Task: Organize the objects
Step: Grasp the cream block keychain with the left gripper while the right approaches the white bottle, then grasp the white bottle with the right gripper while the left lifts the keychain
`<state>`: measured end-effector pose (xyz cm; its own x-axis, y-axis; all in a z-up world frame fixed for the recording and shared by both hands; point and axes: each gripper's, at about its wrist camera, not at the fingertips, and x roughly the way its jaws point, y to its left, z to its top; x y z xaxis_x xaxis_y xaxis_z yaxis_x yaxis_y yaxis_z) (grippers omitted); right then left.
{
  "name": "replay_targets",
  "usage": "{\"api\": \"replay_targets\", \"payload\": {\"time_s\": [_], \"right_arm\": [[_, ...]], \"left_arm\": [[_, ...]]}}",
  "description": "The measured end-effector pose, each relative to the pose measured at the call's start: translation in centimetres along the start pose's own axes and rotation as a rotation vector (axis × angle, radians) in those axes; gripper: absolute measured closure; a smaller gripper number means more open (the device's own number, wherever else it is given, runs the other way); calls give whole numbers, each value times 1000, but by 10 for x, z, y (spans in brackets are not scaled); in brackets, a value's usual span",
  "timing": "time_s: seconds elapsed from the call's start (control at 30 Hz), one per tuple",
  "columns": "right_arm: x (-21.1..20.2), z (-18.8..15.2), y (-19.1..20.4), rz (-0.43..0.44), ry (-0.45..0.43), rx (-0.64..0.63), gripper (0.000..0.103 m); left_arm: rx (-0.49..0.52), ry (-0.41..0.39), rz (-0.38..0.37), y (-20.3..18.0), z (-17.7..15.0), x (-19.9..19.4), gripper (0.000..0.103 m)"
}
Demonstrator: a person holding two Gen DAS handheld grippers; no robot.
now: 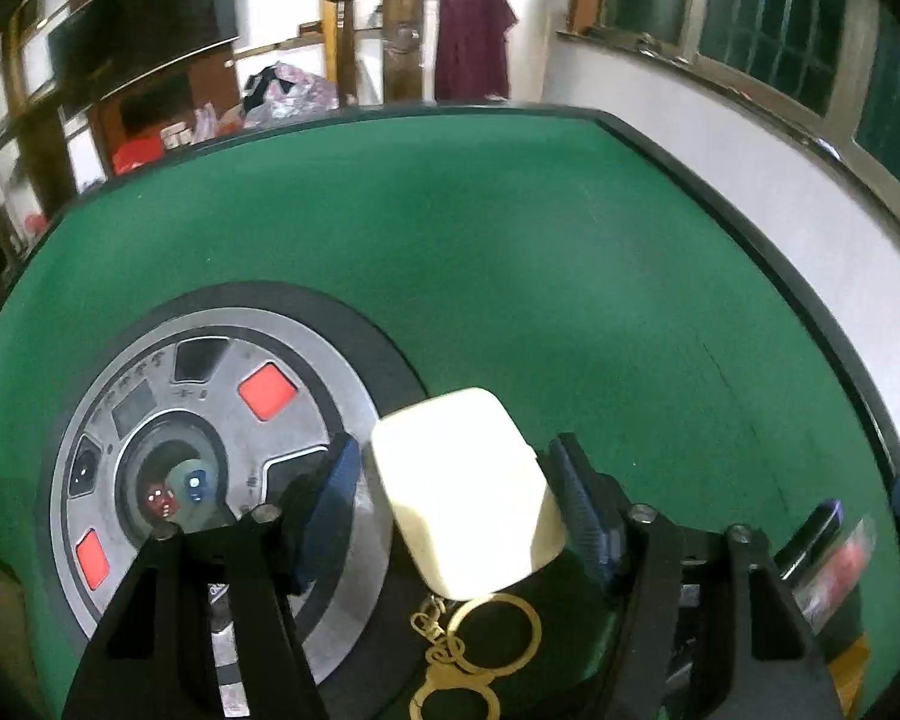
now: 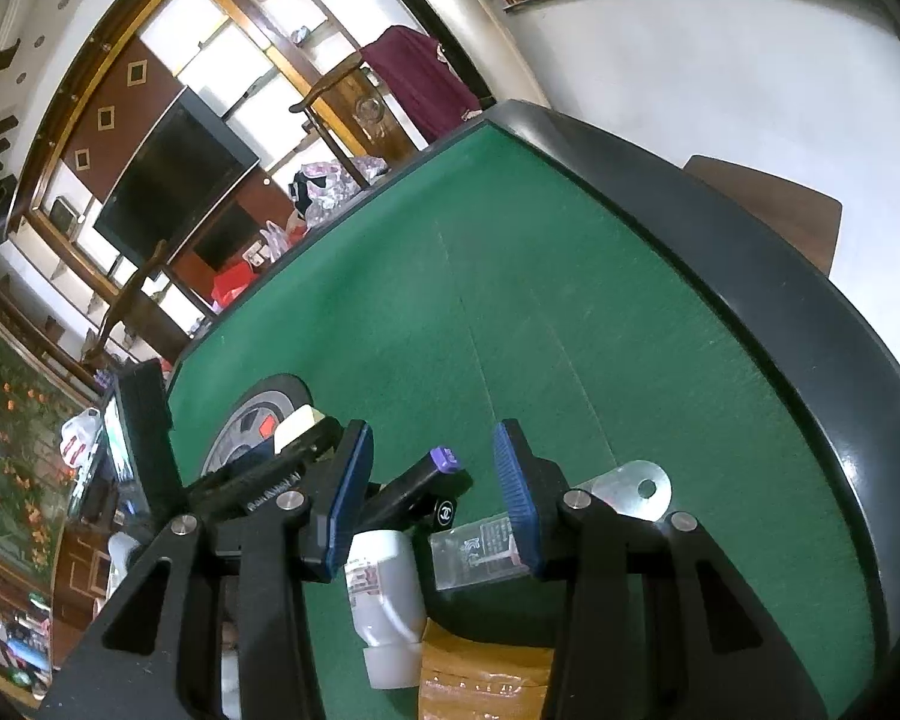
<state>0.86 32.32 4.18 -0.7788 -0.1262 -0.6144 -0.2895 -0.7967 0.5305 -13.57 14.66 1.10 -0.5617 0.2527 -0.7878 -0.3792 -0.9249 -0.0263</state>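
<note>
Left wrist view, cream case (image 1: 471, 489) between spread left claw (image 1: 456, 480) pads, untouched.

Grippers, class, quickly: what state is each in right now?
Left gripper: around box, grip cannot be told.
Right gripper: open, holding nothing.

Green felt table (image 1: 510, 252) w/ dark raised rim; round grey control panel (image 1: 222, 420) set in centre. On felt: cream case (image 1: 468, 486) w/ gold key rings (image 1: 480, 648), white bottle (image 2: 384, 588), clear packet (image 2: 480, 552), black tubes (image 2: 414, 486), brown tape roll (image 2: 480, 678).
</note>
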Motion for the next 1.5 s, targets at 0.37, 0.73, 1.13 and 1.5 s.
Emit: {"api": "replay_targets", "payload": {"time_s": [0.37,0.73,1.13,1.5], "right_arm": [[3,1,-1,-9,7,-7,63],[11,-6,16,50,38,-103,63],[9,-34,47,46,113,-252,63],[33,-57,63,-170,226,-399,63]], "left_arm": [[-23,-43,-47,10,-5,-41,62],[-85,-179,-125,45,-53,-170,62],[-198,-251,-123,100,-130,-235,62],[-256,-302,-138,138,-169,-265,62]]}}
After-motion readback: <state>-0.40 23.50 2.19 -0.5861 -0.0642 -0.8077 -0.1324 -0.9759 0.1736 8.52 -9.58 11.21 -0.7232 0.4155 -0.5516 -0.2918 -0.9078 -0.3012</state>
